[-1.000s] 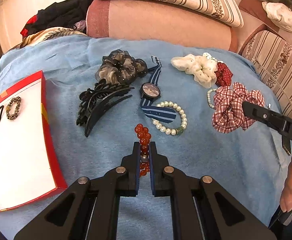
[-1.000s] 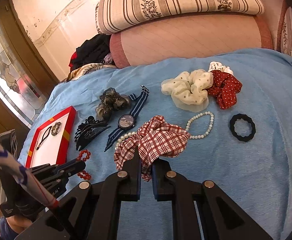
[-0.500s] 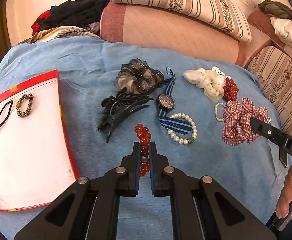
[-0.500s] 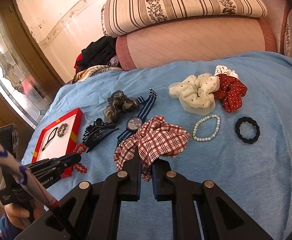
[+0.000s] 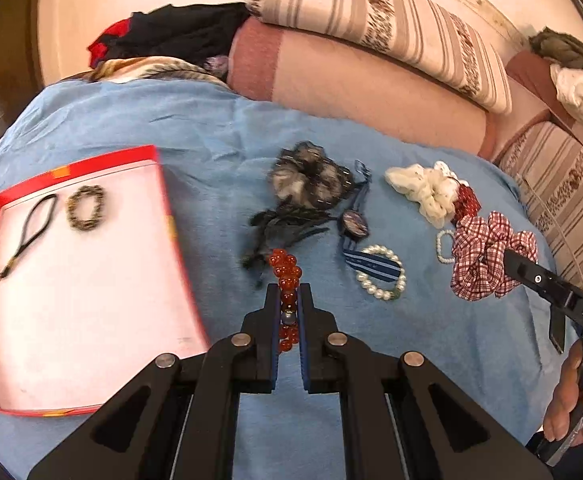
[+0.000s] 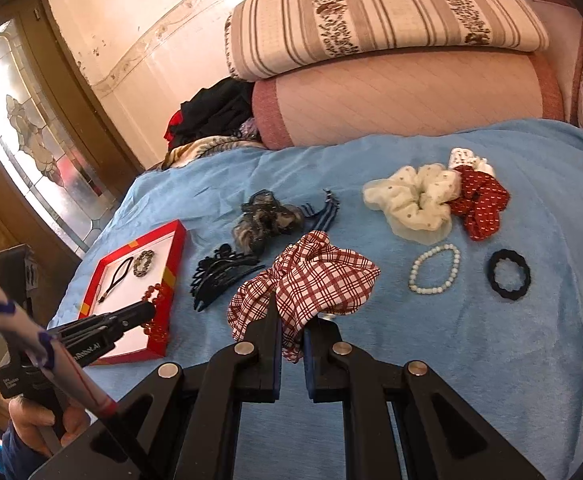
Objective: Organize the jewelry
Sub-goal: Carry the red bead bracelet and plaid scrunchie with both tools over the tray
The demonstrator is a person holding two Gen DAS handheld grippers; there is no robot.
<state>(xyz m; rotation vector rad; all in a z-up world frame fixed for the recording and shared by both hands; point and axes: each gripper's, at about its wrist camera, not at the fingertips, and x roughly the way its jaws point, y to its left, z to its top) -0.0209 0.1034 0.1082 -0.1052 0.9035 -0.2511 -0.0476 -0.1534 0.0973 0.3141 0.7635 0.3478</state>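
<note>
Early yet: two bands in tray (image 5: pixel 163 200) at left of frame, left gripper (image 5: pixel 289 300) clamped on red beads (image 5: pixel 285 270) beside it, right gripper (image 6: pixel 291 320) pinching plaid scrunchie (image 6: pixel 311 276) at centre, rest on blanket (image 5: pixel 431 360).

A light blue fleece blanket (image 6: pixel 471 360) covers the bed. Behind it lies a long pink quilted bolster (image 6: pixel 403 96), and a cream pillow with brown stripes and floral bands (image 6: pixel 383 12) rests on top of the bolster. To the left of the bolster sits a heap of black and red clothing (image 6: pixel 215 114) over a tan patterned cloth (image 6: pixel 207 148). A brown wooden door frame (image 6: pixel 71 80) holds a frosted leaded-glass window panel (image 6: pixel 31 140) at far left. A striped floral cushion (image 5: pixel 563 196) stands at the bed's right edge.
</note>
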